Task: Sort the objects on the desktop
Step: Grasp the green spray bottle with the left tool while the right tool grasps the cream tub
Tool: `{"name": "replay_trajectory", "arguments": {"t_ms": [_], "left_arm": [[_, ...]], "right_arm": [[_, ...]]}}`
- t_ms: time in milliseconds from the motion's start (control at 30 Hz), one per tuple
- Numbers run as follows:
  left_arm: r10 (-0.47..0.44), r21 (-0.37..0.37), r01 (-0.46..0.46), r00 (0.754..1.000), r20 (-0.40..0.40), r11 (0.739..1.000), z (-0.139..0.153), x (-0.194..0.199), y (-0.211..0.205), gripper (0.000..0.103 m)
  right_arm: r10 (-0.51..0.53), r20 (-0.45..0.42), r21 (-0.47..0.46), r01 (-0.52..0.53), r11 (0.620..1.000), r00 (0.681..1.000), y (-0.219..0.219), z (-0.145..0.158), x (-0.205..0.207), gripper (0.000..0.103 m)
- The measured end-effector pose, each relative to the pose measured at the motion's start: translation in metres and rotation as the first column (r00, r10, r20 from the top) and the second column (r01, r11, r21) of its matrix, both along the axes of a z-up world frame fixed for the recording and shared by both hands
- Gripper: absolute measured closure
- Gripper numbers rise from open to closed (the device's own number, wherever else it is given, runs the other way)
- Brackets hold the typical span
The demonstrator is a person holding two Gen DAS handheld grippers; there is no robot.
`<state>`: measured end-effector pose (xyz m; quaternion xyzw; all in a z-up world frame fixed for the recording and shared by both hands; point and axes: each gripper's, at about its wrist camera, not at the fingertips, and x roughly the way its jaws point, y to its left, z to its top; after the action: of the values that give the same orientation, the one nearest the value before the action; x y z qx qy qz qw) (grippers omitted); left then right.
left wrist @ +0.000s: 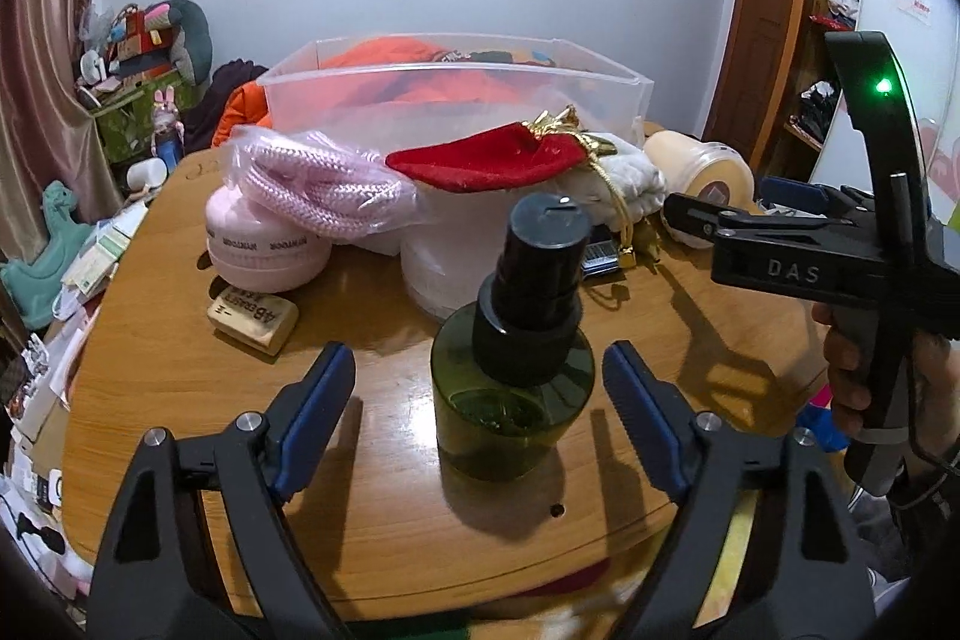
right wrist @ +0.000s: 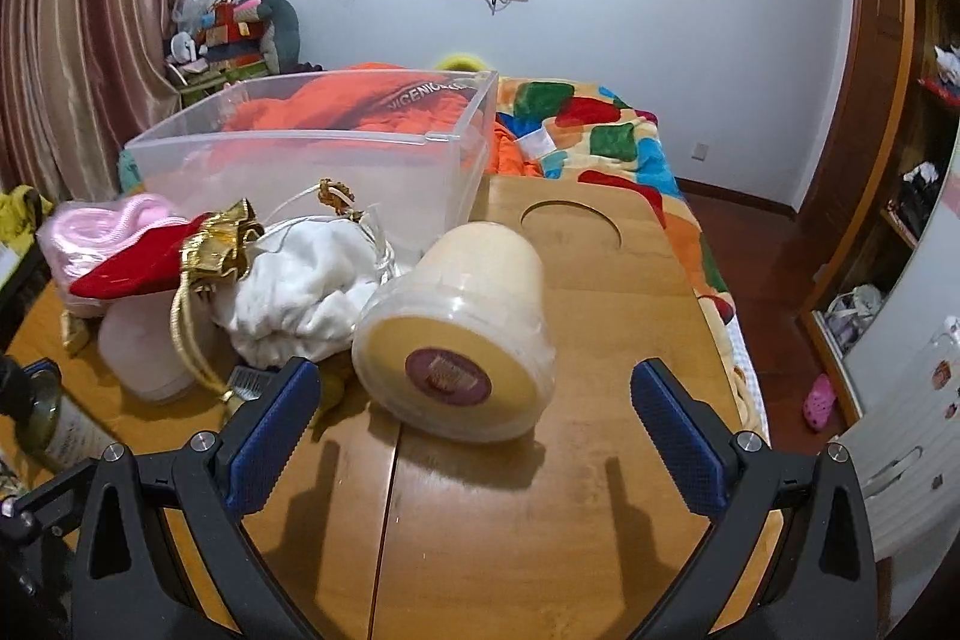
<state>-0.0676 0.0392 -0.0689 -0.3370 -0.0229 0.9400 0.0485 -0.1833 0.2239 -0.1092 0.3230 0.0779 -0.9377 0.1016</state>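
Our left gripper [left wrist: 480, 406] is spread wide with the green spray bottle [left wrist: 513, 400] standing upright between its blue pads, not touching either one. Our right gripper [right wrist: 474, 418] is wide open too, grasping nothing, with the cream jar [right wrist: 459, 334] lying on its side on the wooden table [right wrist: 600, 490] just ahead. Behind them we've got the red pouch [left wrist: 489, 160], a white cloth bag [right wrist: 300, 292] and the clear bin [right wrist: 312, 154].
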Motion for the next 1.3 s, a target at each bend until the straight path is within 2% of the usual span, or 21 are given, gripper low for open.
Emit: {"name": "replay_trajectory", "arguments": {"t_ms": [133, 267, 367, 433, 600, 900, 1167, 1300], "left_arm": [[0.007, -0.009, -0.007, 1.0, 0.009, 1.0, -0.003, -0.003, 0.0, 0.032], [0.012, -0.001, -0.012, 1.0, 0.021, 1.0, -0.006, -0.005, -0.001, 0.038], [0.025, -0.003, -0.025, 1.0, 0.017, 1.0, -0.008, -0.004, -0.003, 0.044], [0.029, -0.008, -0.029, 0.999, 0.016, 1.0, -0.007, -0.004, -0.003, 0.052], [0.038, -0.012, -0.038, 0.999, 0.014, 0.999, -0.005, -0.003, -0.004, 0.061], [0.047, -0.023, -0.048, 0.998, -0.037, 0.999, 0.007, 0.003, -0.007, 0.062], [0.01, 0.003, -0.01, 0.997, -0.077, 1.0, 0.025, 0.011, -0.014, 0.062], [0.001, 0.017, 0.001, 0.995, -0.103, 1.0, 0.04, 0.013, -0.02, 0.062]], "right_arm": [[-0.009, -0.011, 0.027, 0.01, 1.0, 1.0, -0.004, 0.001, -0.005, 0.001], [-0.006, -0.004, 0.055, 0.006, 0.998, 1.0, -0.007, 0.002, -0.011, 0.002], [-0.003, -0.003, 0.048, 0.003, 0.999, 1.0, -0.006, 0.001, -0.011, 0.007], [-0.002, 0.01, 0.039, 0.002, 0.999, 1.0, -0.004, 0.0, -0.014, 0.017], [0.019, 0.034, 0.023, -0.02, 1.0, 0.999, -0.003, -0.002, -0.014, 0.036], [0.061, 0.035, -0.004, -0.061, 0.998, 0.998, 0.006, -0.003, 0.003, 0.036], [0.106, 0.009, -0.086, -0.105, 0.991, 0.994, 0.019, 0.017, 0.019, 0.036], [0.127, 0.029, -0.128, -0.122, 0.984, 0.991, 0.022, 0.021, 0.022, 0.038]]}}
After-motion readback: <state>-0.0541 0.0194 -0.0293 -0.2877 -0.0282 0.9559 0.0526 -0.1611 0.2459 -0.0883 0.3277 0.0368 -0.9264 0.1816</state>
